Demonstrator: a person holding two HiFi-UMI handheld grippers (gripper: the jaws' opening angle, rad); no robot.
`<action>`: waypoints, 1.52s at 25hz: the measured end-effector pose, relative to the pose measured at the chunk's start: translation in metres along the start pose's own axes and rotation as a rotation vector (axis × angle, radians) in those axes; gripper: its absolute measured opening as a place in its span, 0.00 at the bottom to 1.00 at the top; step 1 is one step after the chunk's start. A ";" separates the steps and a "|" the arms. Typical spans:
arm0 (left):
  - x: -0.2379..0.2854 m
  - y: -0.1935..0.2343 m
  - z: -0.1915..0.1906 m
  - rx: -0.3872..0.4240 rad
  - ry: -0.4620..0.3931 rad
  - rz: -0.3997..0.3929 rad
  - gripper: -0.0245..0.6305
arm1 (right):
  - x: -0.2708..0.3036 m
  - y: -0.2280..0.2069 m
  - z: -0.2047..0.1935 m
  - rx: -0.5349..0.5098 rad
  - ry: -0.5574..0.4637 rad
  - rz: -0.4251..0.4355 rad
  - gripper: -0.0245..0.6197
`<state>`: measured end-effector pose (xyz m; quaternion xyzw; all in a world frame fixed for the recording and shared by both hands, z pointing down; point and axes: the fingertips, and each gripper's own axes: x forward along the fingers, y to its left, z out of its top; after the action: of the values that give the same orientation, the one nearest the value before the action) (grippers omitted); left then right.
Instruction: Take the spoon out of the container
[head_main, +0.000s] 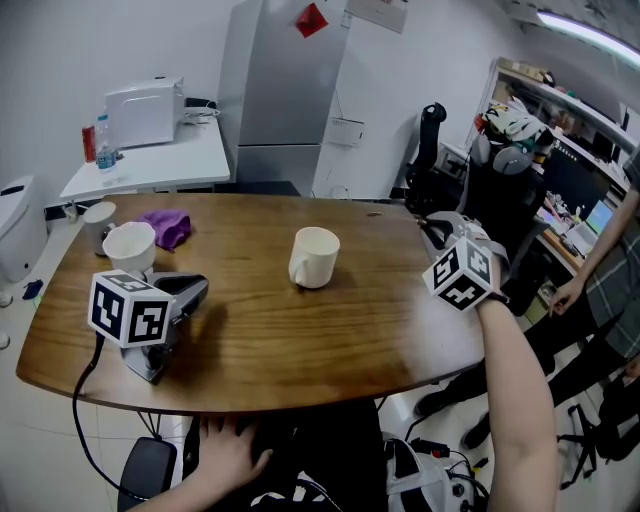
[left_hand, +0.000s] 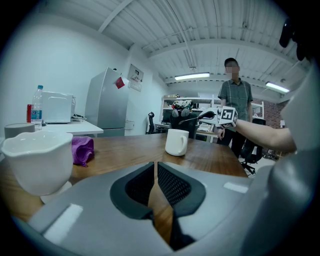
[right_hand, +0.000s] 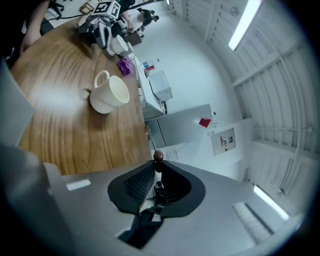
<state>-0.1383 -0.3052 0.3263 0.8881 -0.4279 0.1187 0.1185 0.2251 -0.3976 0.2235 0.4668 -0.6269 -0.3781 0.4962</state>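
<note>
Far left of the white mug (head_main: 315, 257): a grey cup (head_main: 98, 222) and a white bowl (head_main: 130, 245), with a purple cloth (head_main: 168, 227) just beside the bowl on the mug's side. Left of the mug and nearer the person: the left gripper (left_hand: 154, 166), lying on the wooden table (head_main: 330, 340), jaws drawn together at the tips, only a sliver of wood grain showing behind them. Then the mug itself, upright and alone mid-table (handle turned toward the left gripper). Right of the mug and raised off the wood: the right gripper (right_hand: 157, 167), carried on the person's forearm (head_main: 515, 370), jaws clamped on the thin handle of the spoon (right_hand: 146, 129). Sticks out ahead of those jaws, bowl end farthest from them, outside the mug and well apart from it.
</note>
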 end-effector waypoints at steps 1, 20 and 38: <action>0.000 0.000 0.000 0.000 0.000 0.000 0.07 | 0.002 0.001 -0.007 0.026 0.017 0.006 0.10; 0.000 -0.001 0.002 0.000 -0.001 0.000 0.07 | 0.026 0.088 -0.121 0.540 0.302 0.272 0.10; -0.001 -0.002 0.003 -0.001 -0.001 -0.002 0.07 | 0.023 0.123 -0.116 0.886 0.289 0.591 0.11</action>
<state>-0.1369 -0.3042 0.3235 0.8886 -0.4270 0.1181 0.1187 0.3106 -0.3866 0.3709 0.4822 -0.7560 0.1452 0.4182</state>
